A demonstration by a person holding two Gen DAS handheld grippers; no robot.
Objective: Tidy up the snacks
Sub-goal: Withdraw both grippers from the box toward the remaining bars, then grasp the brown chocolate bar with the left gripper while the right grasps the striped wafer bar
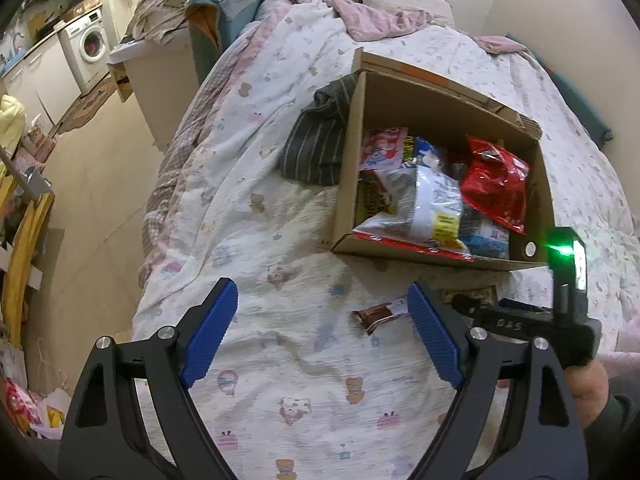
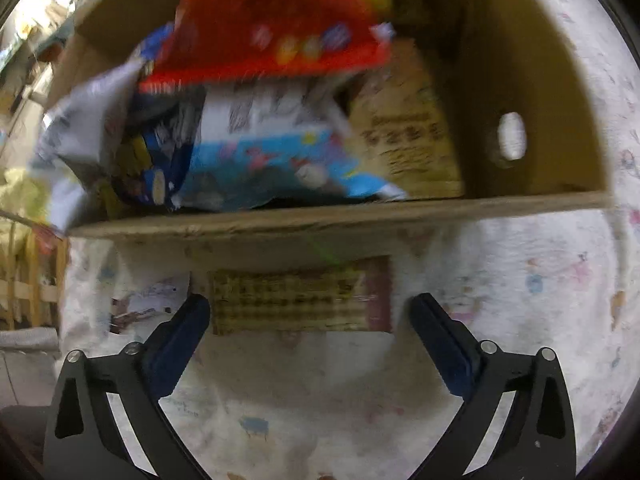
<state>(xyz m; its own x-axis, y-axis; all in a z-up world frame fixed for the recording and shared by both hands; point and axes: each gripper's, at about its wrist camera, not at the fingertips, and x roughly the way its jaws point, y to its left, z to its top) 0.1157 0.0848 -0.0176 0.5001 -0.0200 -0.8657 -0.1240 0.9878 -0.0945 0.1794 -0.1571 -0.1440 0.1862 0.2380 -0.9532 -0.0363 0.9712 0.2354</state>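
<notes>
right claw [image 2: 310,316] wide, nothing gripped; wafer pack [image 2: 300,300] flat on quilt [image 2: 500,280] between its tips | box [image 2: 320,220] wall just beyond pack | left claw [image 1: 322,308] wide, empty; choc bar [image 1: 380,314] by its right finger, bare quilt around

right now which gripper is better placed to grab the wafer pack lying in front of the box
Right. The right gripper is open with the wafer pack centred just ahead of its fingers. The left gripper frames only bare quilt.
</notes>
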